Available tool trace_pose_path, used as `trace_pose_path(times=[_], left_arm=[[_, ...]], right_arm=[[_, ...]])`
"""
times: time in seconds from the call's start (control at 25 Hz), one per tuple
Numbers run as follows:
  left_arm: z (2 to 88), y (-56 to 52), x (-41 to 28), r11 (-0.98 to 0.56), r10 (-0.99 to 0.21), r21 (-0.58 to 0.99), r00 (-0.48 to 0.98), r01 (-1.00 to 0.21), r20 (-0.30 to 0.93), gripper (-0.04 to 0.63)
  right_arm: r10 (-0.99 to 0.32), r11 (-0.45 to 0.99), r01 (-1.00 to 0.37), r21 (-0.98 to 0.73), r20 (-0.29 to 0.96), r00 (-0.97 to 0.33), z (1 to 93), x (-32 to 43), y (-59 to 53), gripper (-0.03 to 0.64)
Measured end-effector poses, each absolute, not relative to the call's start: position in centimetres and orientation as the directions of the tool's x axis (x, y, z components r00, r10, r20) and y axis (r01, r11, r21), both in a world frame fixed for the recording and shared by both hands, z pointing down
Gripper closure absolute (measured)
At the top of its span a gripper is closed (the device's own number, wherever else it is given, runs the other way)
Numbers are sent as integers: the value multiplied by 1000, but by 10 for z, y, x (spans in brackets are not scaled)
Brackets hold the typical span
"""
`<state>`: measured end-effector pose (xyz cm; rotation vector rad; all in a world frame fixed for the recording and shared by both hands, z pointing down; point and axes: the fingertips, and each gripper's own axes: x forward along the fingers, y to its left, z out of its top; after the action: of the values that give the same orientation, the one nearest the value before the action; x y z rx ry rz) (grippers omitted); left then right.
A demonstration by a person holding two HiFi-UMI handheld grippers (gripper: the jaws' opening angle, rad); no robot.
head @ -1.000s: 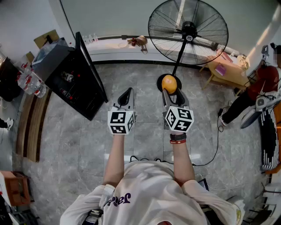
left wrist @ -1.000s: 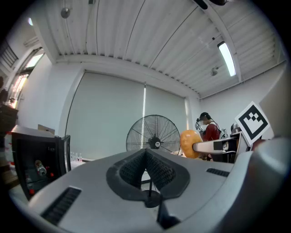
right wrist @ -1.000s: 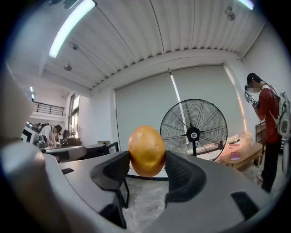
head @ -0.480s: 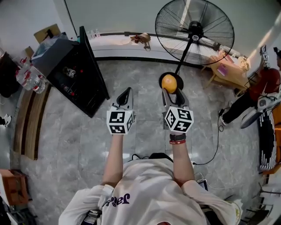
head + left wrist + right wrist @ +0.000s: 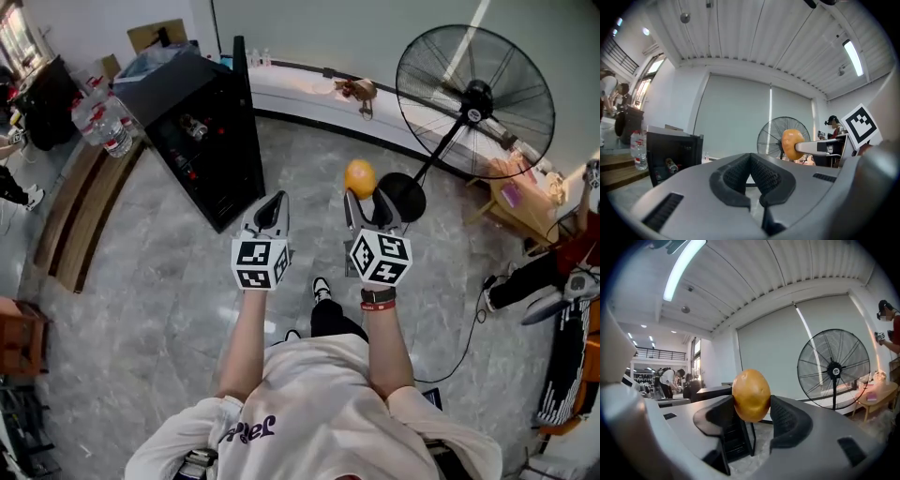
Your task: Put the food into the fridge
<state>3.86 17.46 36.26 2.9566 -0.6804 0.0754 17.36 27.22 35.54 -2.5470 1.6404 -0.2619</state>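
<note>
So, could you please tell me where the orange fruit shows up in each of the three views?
Head view: orange fruit just above centre, at the tips of the right claw.
Left gripper view: orange fruit right of centre, in front of the fan.
Right gripper view: orange fruit at the centre, gripped between the pads.
Shared landmark: the fan, seen in all three.

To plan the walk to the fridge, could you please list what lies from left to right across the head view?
From the left: water bottles → black fridge → left gripper → orange, held in the right gripper → fan.
</note>
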Motion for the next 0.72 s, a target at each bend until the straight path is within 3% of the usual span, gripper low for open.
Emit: trace_pose_path(times=[0.72], left_arm=[[364,14,-44,-644,-749,107,652,-758,118,578]], right_arm=[[-993,51,-950,-309,88,-82,358,94,38,357]])
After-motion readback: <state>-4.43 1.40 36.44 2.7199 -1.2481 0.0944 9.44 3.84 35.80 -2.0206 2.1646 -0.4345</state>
